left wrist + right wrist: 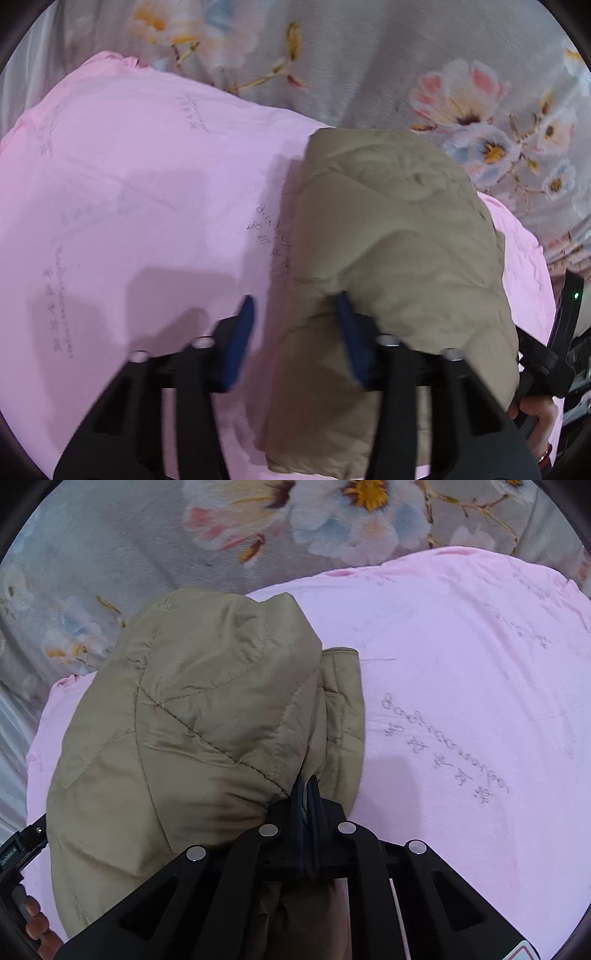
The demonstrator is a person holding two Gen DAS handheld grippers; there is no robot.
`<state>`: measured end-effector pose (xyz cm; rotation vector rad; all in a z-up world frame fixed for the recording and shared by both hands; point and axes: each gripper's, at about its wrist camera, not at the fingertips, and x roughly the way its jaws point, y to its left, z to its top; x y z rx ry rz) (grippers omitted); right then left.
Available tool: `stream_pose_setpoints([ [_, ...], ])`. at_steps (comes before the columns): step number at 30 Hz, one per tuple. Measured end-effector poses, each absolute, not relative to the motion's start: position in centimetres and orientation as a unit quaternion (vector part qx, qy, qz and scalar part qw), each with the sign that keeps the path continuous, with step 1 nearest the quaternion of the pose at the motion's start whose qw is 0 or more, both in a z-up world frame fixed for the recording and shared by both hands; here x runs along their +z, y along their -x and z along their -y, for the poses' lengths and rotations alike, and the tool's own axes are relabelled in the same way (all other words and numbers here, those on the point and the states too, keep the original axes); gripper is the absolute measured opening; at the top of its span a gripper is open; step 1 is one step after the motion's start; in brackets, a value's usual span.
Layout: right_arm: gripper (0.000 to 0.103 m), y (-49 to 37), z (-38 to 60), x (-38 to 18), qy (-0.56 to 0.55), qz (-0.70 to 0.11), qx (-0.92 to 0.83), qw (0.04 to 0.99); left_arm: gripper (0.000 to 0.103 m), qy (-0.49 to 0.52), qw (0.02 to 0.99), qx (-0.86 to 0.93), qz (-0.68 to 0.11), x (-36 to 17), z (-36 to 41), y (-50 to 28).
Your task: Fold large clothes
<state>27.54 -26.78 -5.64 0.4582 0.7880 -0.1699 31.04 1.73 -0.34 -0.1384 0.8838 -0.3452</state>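
A khaki quilted jacket [399,243] lies folded into a bundle on a pink cloth [140,192]. It also shows in the right wrist view [192,723], on the left of the pink cloth [461,686]. My left gripper [295,310] is open, its blue pads apart; the right pad touches the jacket's left edge and the left pad hangs over bare pink cloth. My right gripper [308,794] is shut on a fold of the jacket at the bundle's near right edge.
A grey floral bedspread [406,55] lies under the pink cloth and fills the far side, also in the right wrist view [129,554]. The other hand-held gripper [554,350] shows at the right edge of the left wrist view.
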Motion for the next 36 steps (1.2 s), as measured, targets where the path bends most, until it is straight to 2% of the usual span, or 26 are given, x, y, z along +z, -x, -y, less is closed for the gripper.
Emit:
stream_pose_setpoints([
  [1,0.009,-27.7,26.2,-5.3,-0.223,-0.374,-0.070,0.898,0.019,0.057,0.889,-0.165,-0.422,0.1,-1.7,-30.8],
  [2,0.009,-27.9,25.5,-5.1,-0.219,-0.371,-0.064,0.900,0.019,0.049,0.892,-0.161,-0.420,0.3,-1.8,-30.8],
  [11,0.007,-28.4,23.7,-5.8,-0.090,-0.399,-0.136,0.902,0.019,-0.032,0.919,-0.087,-0.383,-1.1,-0.3,-30.3],
  [13,0.006,-27.5,24.5,-4.9,-0.085,-0.401,-0.156,0.899,0.019,-0.066,0.924,-0.068,-0.370,-0.9,1.0,-29.5],
  [15,0.006,-25.3,24.3,-2.4,-0.088,-0.367,-0.152,0.913,0.019,-0.082,0.926,-0.062,-0.364,-0.4,1.6,-28.7],
  [19,0.006,-22.5,21.9,0.9,-0.078,-0.332,-0.102,0.934,0.019,-0.069,0.927,-0.072,-0.360,0.7,1.9,-27.5],
  [23,0.006,-24.1,21.3,-3.6,-0.049,-0.395,-0.107,0.911,0.019,-0.080,0.929,-0.065,-0.356,0.6,2.9,-26.5],
  [26,0.007,-23.0,22.0,-3.8,-0.045,-0.393,-0.149,0.906,0.019,-0.073,0.928,-0.078,-0.357,0.8,3.0,-25.6],
  [32,0.009,-18.7,21.6,-2.4,-0.083,-0.364,-0.121,0.920,0.020,-0.077,0.929,-0.097,-0.348,1.1,3.7,-22.5],
  [35,0.023,-16.2,20.3,-2.4,-0.074,-0.352,-0.121,0.925,0.022,-0.077,0.930,-0.105,-0.342,1.1,4.2,-20.9],
  [36,0.033,-15.5,20.0,-2.4,-0.069,-0.346,-0.124,0.927,0.022,-0.078,0.931,-0.106,-0.341,1.0,4.4,-20.3],
])
